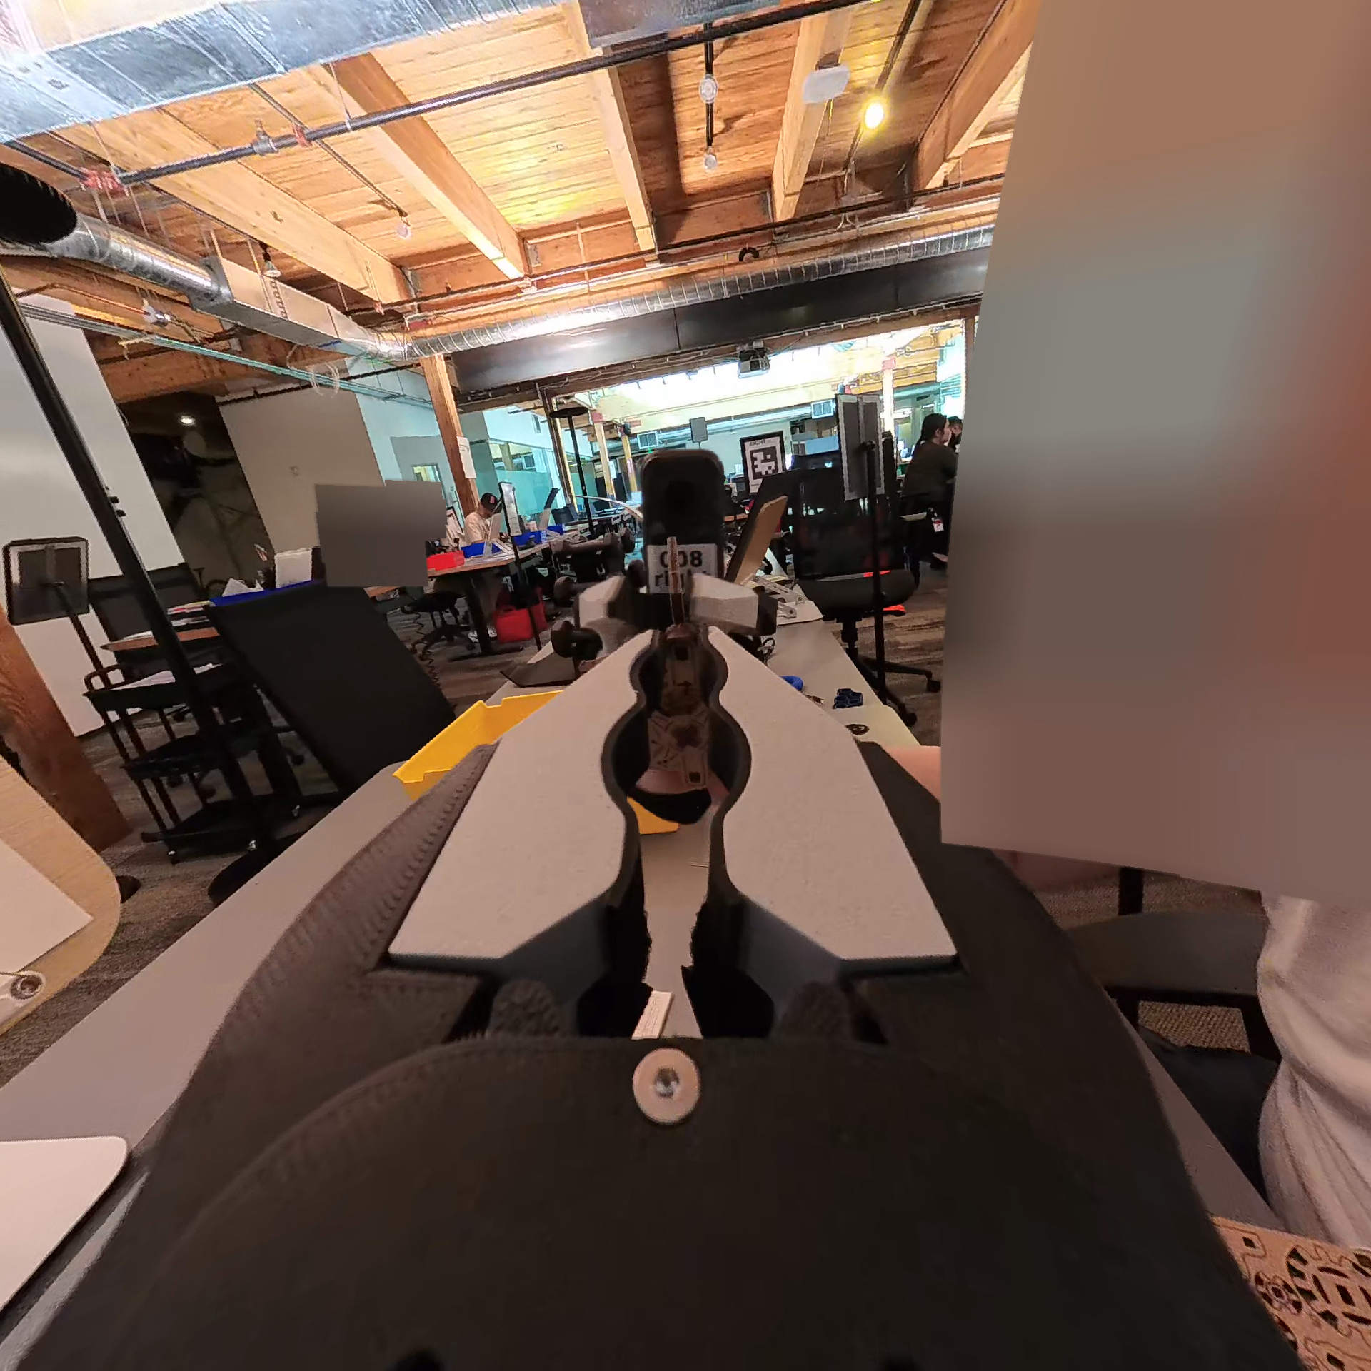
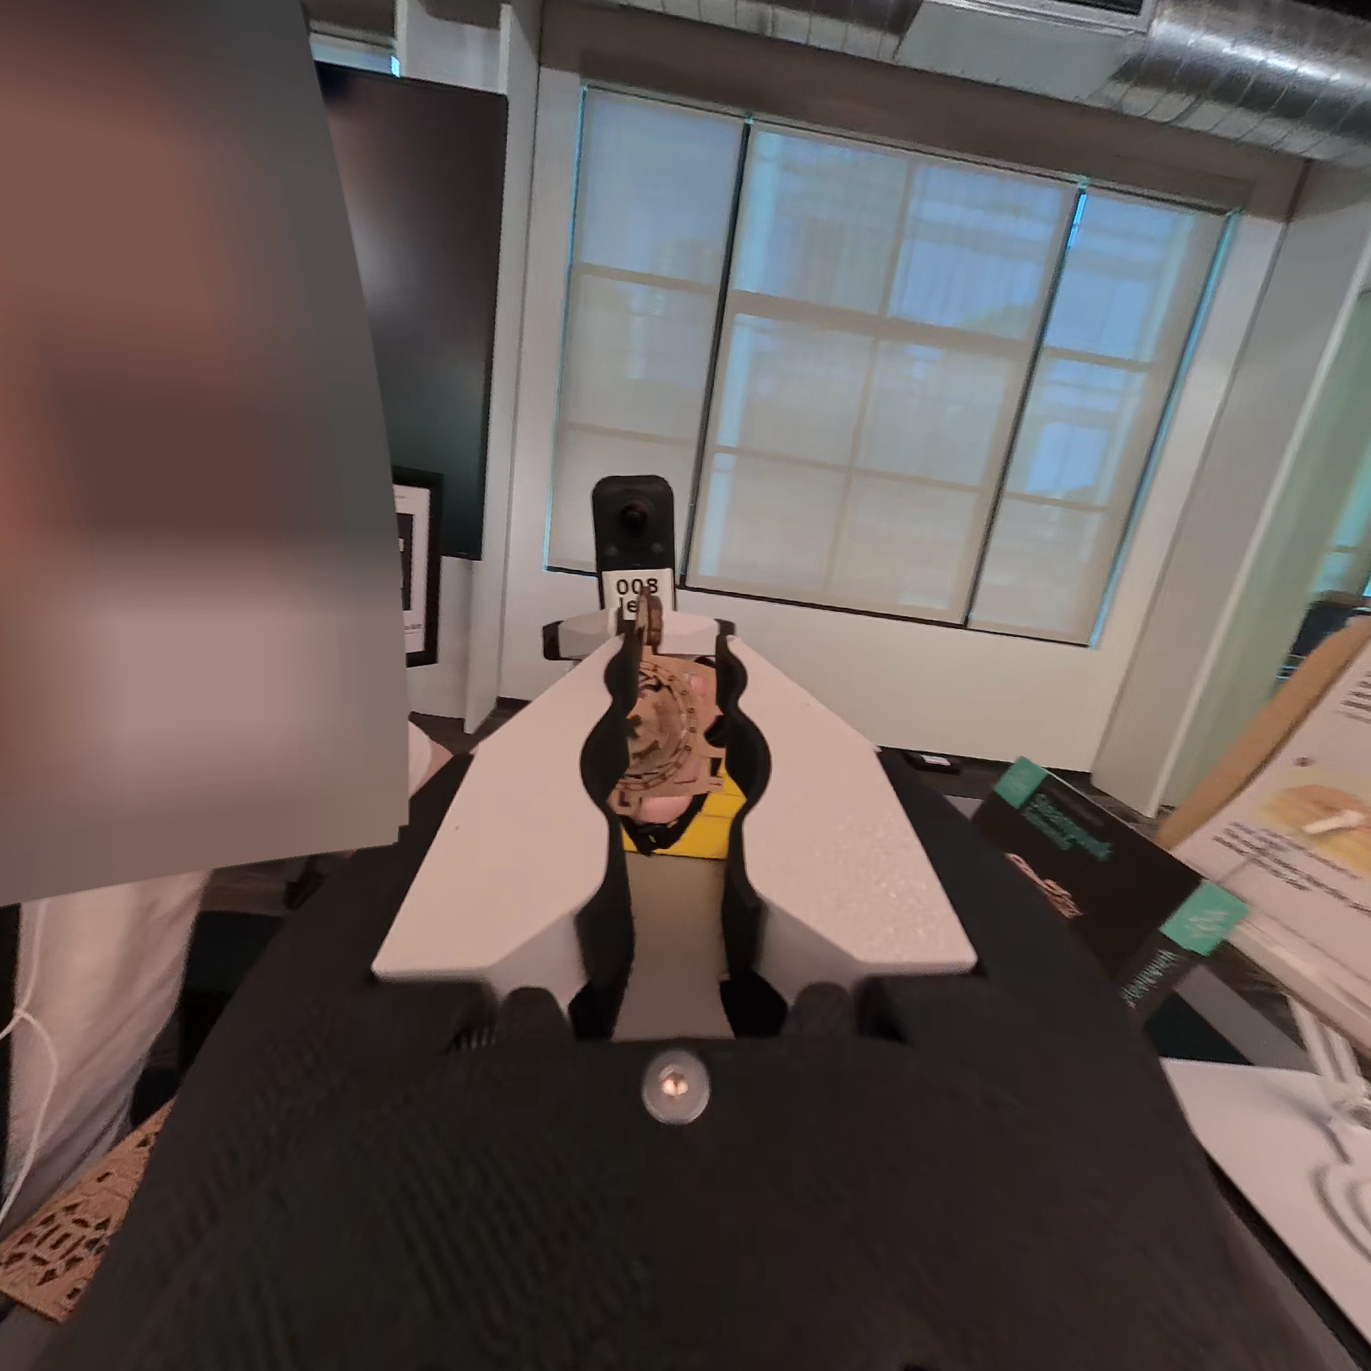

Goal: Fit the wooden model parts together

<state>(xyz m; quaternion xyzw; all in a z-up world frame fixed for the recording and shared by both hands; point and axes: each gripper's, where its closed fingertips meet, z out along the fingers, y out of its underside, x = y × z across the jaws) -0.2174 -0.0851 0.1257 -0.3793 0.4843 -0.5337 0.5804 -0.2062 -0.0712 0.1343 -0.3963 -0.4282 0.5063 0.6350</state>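
Left tongs (image 1: pixel 679 638) and right tongs (image 2: pixel 653 630) face each other tip to tip, both pinching the flat laser-cut wooden model piece (image 1: pixel 679 712) between them.

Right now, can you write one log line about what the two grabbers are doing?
left gripper: shut on wooden model part | right gripper: shut on small wooden piece | grippers tip to tip above yellow bin | fitting underway

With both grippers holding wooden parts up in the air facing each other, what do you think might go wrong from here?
1. The left gripper pinches a thin wooden piece edge-on; a skewed push might snap it.
2. The right gripper holds the wooden assembly above a yellow bin, so a slip could drop it there.
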